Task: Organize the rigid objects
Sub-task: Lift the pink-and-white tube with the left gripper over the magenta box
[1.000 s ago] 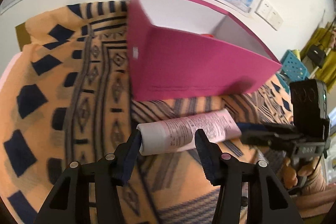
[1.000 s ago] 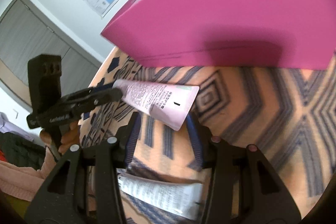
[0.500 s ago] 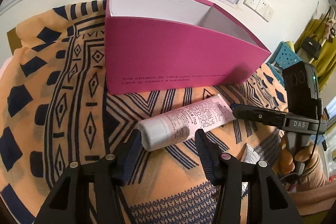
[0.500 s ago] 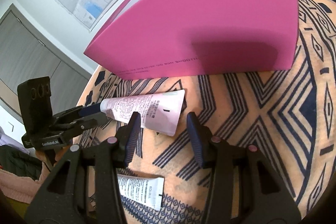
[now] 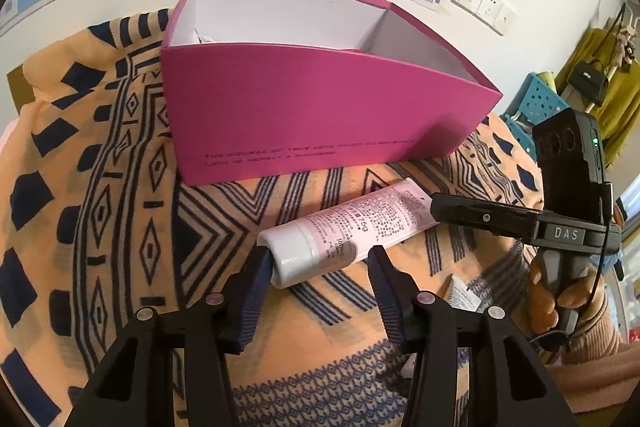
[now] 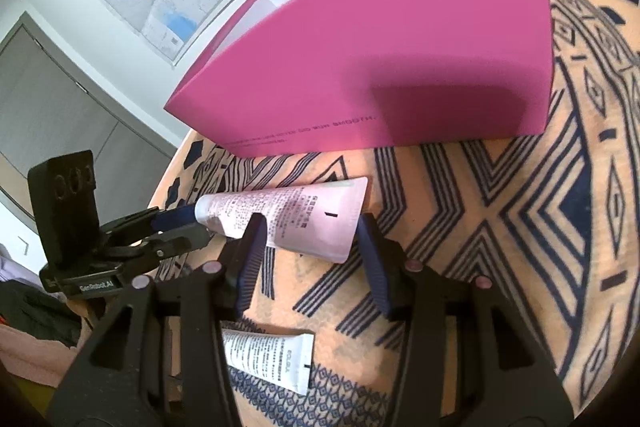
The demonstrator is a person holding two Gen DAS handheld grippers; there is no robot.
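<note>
Both tongs are working one pink tube (image 5: pixel 352 233), which lies flat on the patterned cloth (image 5: pixel 120 195) over the tabletop, just in front of the magenta box (image 5: pixel 320 115).

Left tongs (image 5: pixel 318 267): jaws closing, cap end of the tube between them. The left finger (image 5: pixel 256 279) looks to be at the cap; the right one looks clear of the tube, so no clamp yet.

Right tongs (image 6: pixel 308 239): jaws apart, straddling the flat crimped tail. Can't tell whether the pads touch it.

How I'd do it:
- Close the left tongs on the hard shoulder by the cap, not the soft body, which will squash and may slip.
- One grip is probably enough. Use the right tongs to steady the tail only, or back them off.
- Lift clear of the near wall, which is tall from here, then drop it in lengthwise.
- The cloth may drag or bunch, so lift rather than slide.

Tube: white cap, pale pink body with small dark print, wide flat crimp at the tail. Looks partly full and a bit soft.

A second white tube (image 6: pixel 268 357) lies below the right tongs, nearer the person. Likely next.
</note>
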